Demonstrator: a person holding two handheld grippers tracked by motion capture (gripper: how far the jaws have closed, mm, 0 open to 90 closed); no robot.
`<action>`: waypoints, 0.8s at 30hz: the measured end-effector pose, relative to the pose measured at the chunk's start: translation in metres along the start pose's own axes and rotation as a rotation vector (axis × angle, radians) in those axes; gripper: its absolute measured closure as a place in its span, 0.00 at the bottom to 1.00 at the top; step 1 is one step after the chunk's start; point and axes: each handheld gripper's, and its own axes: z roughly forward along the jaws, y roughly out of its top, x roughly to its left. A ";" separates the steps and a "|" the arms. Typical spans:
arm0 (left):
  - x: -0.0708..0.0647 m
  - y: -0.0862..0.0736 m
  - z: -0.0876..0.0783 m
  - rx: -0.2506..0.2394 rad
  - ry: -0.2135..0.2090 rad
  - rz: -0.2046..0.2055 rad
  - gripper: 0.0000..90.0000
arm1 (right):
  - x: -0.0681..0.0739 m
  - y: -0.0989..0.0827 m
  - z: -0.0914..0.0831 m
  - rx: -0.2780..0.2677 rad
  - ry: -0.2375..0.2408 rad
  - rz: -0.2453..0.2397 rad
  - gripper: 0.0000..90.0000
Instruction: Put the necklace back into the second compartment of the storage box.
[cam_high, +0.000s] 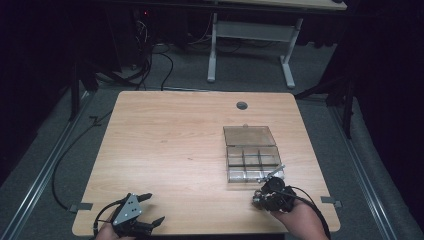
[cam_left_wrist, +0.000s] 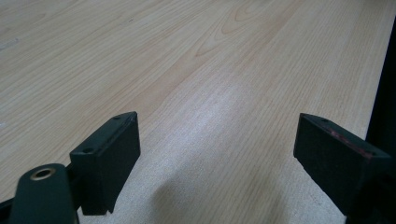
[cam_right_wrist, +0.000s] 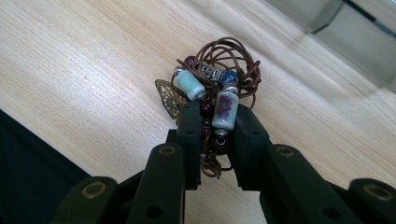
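Observation:
A tangled beaded necklace of brown cord, pale ceramic beads and a brass filigree piece is pinched between the jaws of my right gripper, just above the wood. In the high view this right gripper is at the table's front right, just in front of a clear plastic compartment box whose lid lies open behind it. My left gripper rests at the front left corner, jaws wide apart. The left gripper has bare tabletop between its fingers.
The wooden table has a round cable hole near its far edge. Beyond it are a white desk frame and cables on the grey floor. A corner of the clear box sits close ahead of the right gripper.

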 end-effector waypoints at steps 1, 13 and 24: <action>0.000 0.000 0.000 0.000 0.000 0.000 0.17 | -0.001 0.000 -0.001 0.000 -0.004 -0.003 0.85; 0.000 0.000 0.000 0.001 0.001 0.002 0.17 | -0.011 0.001 -0.016 -0.014 -0.009 0.010 0.85; 0.000 0.000 0.000 -0.001 -0.001 0.002 0.17 | -0.014 0.011 -0.028 -0.034 -0.007 0.020 0.85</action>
